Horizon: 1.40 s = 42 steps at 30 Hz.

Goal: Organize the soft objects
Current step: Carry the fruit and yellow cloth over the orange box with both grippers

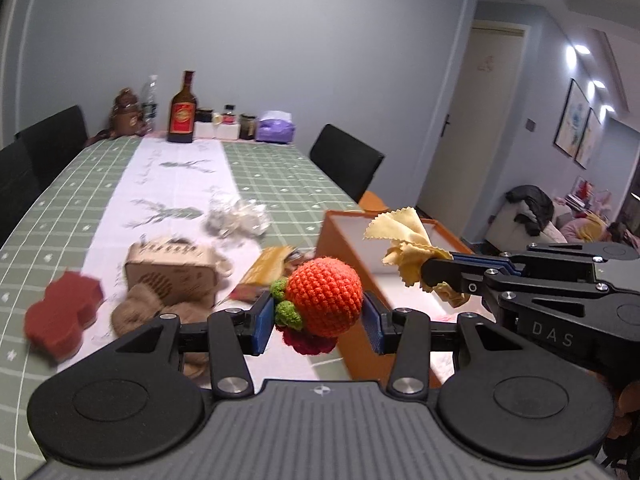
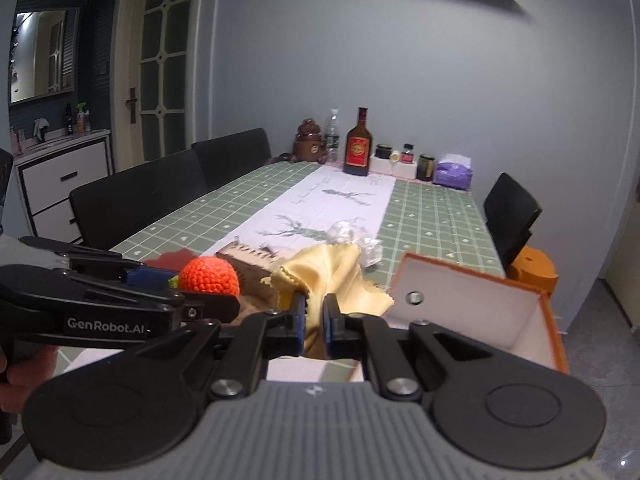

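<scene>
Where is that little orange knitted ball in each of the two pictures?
Left wrist view: the orange crocheted ball sits at lower centre, clamped between the left gripper's blue pads.
Right wrist view: the ball shows at left of centre, at the tip of the left gripper coming in from the left edge.
Shared landmark: the dark bottle with the red label at the table's far end.

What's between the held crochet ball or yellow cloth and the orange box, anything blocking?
Nothing visible. The left gripper holds the crochet ball and the right gripper holds the yellow cloth, both lifted beside the orange box. Its top is open, and only its near wall lies between.
</scene>
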### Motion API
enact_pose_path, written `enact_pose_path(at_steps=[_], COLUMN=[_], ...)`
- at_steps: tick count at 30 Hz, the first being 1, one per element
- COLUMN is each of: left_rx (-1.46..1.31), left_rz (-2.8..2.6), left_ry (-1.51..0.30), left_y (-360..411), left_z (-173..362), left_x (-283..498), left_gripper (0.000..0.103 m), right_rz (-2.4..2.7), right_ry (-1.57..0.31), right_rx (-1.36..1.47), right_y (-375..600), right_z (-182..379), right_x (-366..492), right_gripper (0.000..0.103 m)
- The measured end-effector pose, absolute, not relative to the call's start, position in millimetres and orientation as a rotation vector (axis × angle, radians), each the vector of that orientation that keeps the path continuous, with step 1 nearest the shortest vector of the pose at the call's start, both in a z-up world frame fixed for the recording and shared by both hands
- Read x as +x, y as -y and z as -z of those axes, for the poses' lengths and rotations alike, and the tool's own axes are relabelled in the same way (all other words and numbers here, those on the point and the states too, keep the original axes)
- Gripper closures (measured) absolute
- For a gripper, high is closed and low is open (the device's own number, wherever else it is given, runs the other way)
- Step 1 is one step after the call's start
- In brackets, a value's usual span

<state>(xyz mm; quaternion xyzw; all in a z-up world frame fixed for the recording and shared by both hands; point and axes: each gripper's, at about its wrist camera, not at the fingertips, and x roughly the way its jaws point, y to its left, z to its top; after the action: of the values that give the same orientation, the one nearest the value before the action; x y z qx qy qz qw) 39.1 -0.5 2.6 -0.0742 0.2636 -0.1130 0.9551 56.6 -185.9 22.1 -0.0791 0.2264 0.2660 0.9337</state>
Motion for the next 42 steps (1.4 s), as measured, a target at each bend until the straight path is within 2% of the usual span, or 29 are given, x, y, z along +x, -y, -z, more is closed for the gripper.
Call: enact_pose_path(at_steps=[8, 15, 33, 42], left_rx=[-0.112, 0.005, 0.223, 0.255], left_rz=[0.360, 0.435, 0.509, 0.511], left_ry=[-0.565, -0.607, -0.819, -0.881], left_y=[49, 99, 164, 170], left_z=[-18, -14, 52, 71], left_x=[86, 124, 196, 210], left_gripper=[0.051, 0.051, 0.051, 0.051], right_rz=[-0.455, -0.387, -0.357, -0.420], right_ry=[-0.484, -0.566, -0.833, -0.871], right_rx=[-0.195, -0.264, -0.341, -0.428], right_y=[235, 269, 312, 304], right_z=[-43, -36, 52, 70], right_x=[88, 129, 224, 234], right_gripper=[0.097, 0.097, 0.096, 0.096])
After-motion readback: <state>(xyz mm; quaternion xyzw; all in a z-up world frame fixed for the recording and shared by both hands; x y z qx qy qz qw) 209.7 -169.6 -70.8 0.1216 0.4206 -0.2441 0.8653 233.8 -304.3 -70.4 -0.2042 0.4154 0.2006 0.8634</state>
